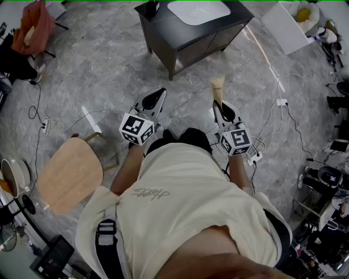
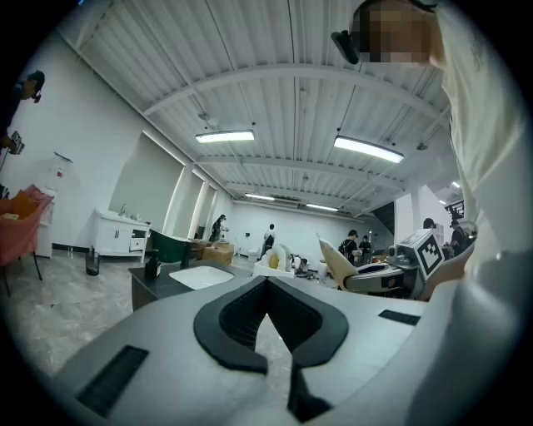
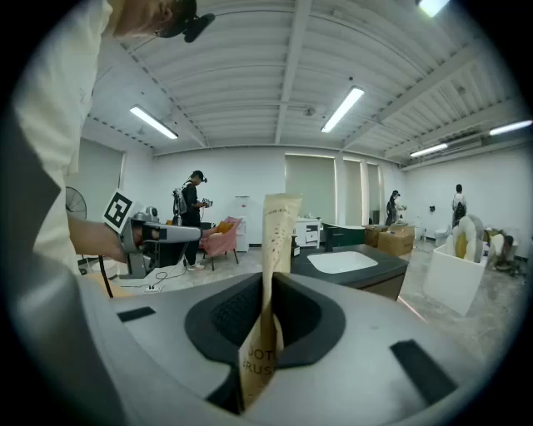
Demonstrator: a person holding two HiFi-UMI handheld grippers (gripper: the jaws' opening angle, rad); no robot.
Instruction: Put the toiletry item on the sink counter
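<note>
**A:** While the right gripper [image 1: 220, 104] is held out ahead of the person, what sits in its jaws?

**B:** The toiletry item, a beige tube [image 1: 217, 87]. The jaws are clamped on its printed lower part, and its flat end sticks out past their tips.

**A:** So where is the tube relative to the sink counter?

**B:** It is in the air over the grey floor [image 1: 98, 71], well short of the front edge of the dark tabletop [image 1: 158, 23]. The white basin [image 1: 199, 11] is set into the middle of that tabletop, and a dark bottle [image 1: 152, 6] stands near its left corner.

**A:** And the left gripper [image 1: 160, 92]?

**B:** It is held level beside the right one. Its jaws are together, and nothing is between them.

**A:** Is there anything else close by?

**B:** A wooden chair [image 1: 71, 174] stands on the floor to the person's left. White cables [image 1: 272, 120] trail across the floor on the right.
</note>
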